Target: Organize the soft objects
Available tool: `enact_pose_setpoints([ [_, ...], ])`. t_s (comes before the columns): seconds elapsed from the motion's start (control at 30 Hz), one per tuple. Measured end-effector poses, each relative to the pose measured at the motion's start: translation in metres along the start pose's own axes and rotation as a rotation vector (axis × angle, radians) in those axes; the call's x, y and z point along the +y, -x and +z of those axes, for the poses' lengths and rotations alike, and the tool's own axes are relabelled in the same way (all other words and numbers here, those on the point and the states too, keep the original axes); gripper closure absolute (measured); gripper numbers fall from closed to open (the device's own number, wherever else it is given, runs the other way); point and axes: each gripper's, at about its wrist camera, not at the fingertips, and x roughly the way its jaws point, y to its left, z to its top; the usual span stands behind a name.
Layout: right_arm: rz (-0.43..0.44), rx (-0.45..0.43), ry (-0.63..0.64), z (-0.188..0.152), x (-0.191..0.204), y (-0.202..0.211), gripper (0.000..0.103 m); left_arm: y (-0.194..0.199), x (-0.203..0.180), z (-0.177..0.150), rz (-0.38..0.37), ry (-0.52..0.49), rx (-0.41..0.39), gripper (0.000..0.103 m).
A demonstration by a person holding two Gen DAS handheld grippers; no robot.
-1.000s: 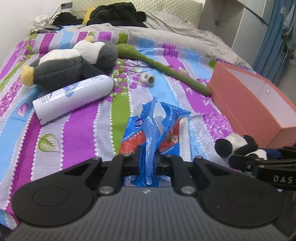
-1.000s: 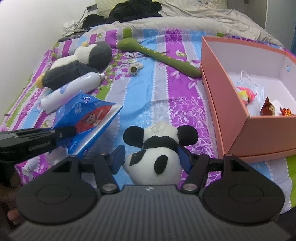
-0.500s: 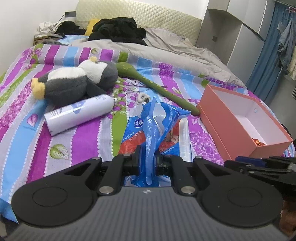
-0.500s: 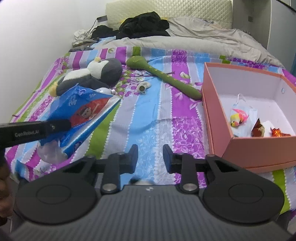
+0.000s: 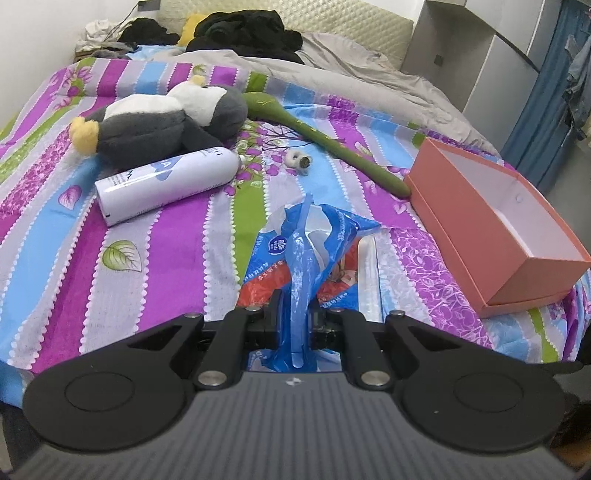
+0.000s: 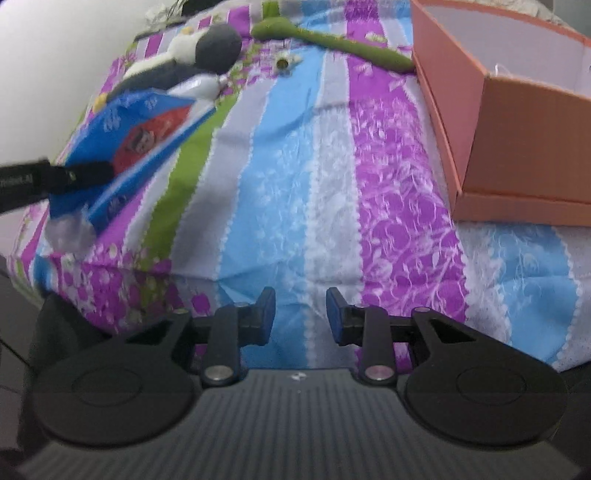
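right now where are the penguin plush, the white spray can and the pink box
penguin plush [image 5: 159, 127], left wrist view, on its dark grey body
white spray can [image 5: 166, 184], left wrist view, on the middle of its barrel
pink box [image 5: 461, 206], left wrist view, on its near outer side wall

Lettering on spray can [image 5: 168, 183] and packet [image 5: 310, 254] unreadable

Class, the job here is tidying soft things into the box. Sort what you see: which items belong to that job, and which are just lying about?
Part of the job:
blue tissue pack, held by the left gripper
penguin plush
green plush stem
orange box

Just lying about:
white spray can
dark clothes
grey blanket
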Motion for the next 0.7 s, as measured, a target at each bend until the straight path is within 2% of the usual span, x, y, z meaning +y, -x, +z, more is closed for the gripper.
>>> enact_pose_setpoints([
  [0.5, 0.069, 0.433, 0.361, -0.043, -0.004, -0.048, 0.063, -0.013, 0.004, -0.005, -0.022, 0.023, 0.016, 0.090],
  [0.7, 0.193, 0.577, 0.413, -0.054, 0.003, -0.073, 0.063, -0.012, 0.010, -0.008, -0.020, 0.040, 0.016, 0.090],
])
